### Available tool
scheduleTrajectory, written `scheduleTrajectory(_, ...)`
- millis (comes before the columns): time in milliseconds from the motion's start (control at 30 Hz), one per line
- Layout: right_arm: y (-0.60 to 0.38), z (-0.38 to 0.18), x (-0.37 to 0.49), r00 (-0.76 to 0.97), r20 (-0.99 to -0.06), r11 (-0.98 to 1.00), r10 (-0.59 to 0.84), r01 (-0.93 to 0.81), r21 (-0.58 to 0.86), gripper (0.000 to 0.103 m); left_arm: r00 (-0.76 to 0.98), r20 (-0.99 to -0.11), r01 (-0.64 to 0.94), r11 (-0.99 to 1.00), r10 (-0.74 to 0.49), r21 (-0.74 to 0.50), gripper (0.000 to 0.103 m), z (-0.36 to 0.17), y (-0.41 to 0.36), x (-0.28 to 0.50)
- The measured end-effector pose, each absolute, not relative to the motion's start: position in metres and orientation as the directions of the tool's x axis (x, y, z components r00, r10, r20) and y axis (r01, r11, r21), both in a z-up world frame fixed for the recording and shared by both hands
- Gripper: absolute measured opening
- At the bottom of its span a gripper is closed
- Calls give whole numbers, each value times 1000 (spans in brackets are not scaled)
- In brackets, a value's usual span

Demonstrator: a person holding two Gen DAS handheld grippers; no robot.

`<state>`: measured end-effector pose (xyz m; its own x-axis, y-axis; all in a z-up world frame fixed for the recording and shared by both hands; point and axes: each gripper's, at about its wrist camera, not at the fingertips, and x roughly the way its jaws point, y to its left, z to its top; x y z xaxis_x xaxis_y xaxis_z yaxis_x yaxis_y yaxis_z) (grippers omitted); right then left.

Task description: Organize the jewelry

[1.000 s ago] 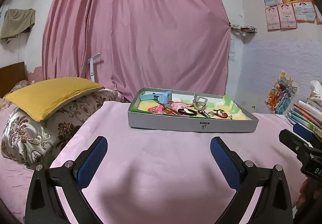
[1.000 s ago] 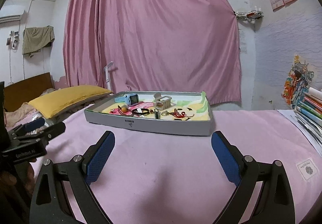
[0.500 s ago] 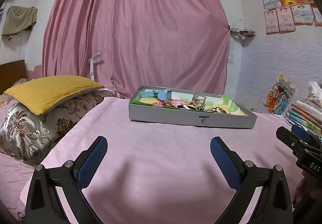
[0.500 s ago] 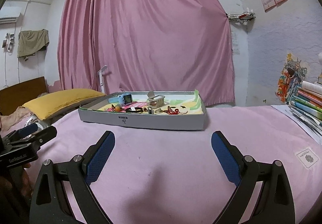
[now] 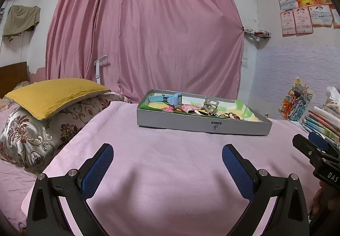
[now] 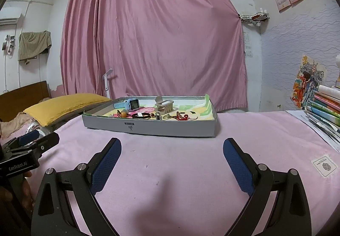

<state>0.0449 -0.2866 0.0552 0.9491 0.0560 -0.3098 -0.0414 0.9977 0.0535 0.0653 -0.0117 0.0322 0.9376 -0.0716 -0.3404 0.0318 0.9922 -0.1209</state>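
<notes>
Hovering low, short of the grey tray (image 6: 148, 127) on the pink-covered bed (image 6: 191, 161), left gripper (image 5: 167, 163) and right gripper (image 6: 172, 159) hold fingers apart and empty, the jewelry (image 6: 157, 115) heaped together inside the tray.

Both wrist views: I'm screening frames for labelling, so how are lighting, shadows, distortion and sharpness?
Left wrist view: soft even light, a faint shadow on the pink cloth between the fingers, dark fisheye corners, bowed curtain. Right wrist view: the same; the tray is sharp but its small jewelry is hard to resolve.
</notes>
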Motion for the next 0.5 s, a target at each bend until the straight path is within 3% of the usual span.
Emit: scheduleTrajectory(500,-287,51,46,947,-316,998,58,-43,52,94,936,-345,33,992,-74,-124,102,32,-12,65)
